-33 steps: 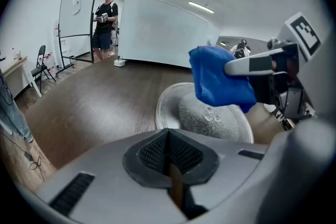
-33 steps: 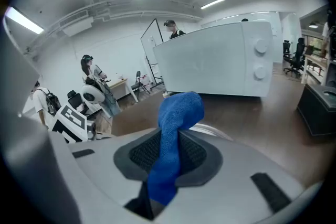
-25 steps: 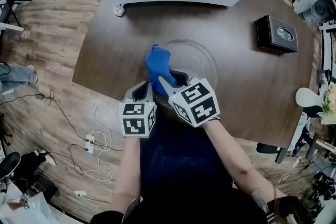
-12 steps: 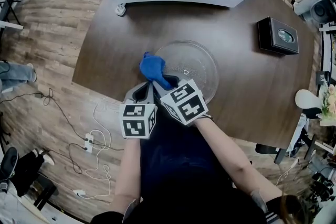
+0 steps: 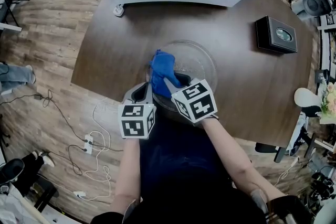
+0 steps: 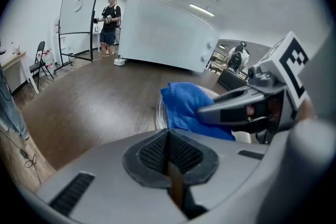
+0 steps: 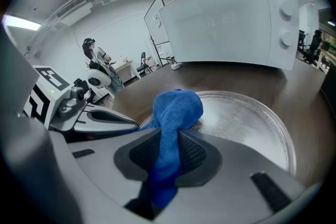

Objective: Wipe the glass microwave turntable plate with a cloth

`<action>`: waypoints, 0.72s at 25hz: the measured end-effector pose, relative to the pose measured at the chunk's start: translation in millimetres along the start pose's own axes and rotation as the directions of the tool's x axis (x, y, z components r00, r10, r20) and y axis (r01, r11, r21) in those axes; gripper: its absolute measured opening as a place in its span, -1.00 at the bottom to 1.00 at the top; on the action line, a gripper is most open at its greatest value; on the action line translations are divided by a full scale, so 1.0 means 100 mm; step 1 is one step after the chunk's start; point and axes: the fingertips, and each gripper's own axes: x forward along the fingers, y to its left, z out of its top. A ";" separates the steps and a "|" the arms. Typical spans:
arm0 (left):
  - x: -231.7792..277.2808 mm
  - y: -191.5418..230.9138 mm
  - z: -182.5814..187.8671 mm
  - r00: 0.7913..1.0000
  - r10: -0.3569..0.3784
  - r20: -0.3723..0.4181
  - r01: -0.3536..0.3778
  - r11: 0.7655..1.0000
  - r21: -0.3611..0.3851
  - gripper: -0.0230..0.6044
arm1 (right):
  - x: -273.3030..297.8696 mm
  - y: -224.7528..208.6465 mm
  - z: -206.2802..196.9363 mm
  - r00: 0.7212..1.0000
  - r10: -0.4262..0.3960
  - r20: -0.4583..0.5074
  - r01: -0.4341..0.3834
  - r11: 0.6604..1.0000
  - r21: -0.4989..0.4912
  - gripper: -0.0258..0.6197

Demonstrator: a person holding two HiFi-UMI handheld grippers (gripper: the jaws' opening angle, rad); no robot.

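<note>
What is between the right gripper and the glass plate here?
The blue cloth, clamped in the right gripper and bunched against the glass plate; the right gripper view shows it.

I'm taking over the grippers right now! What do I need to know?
Left gripper: jaws shut, empty, by the near left rim of the glass turntable plate.
Right gripper: shut on the blue cloth, whose free end lies on the plate's left part.
The plate sits flat on the brown table.
Done: wiping is under way; how much is clean can't be told.
Left: likely the plate's right side.
</note>
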 end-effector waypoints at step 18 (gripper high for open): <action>0.00 -0.01 -0.01 1.000 0.000 0.000 0.000 1.000 0.013 -0.92 | -0.45 -0.66 -0.19 0.990 -0.138 0.007 0.138 0.988 0.073 -0.71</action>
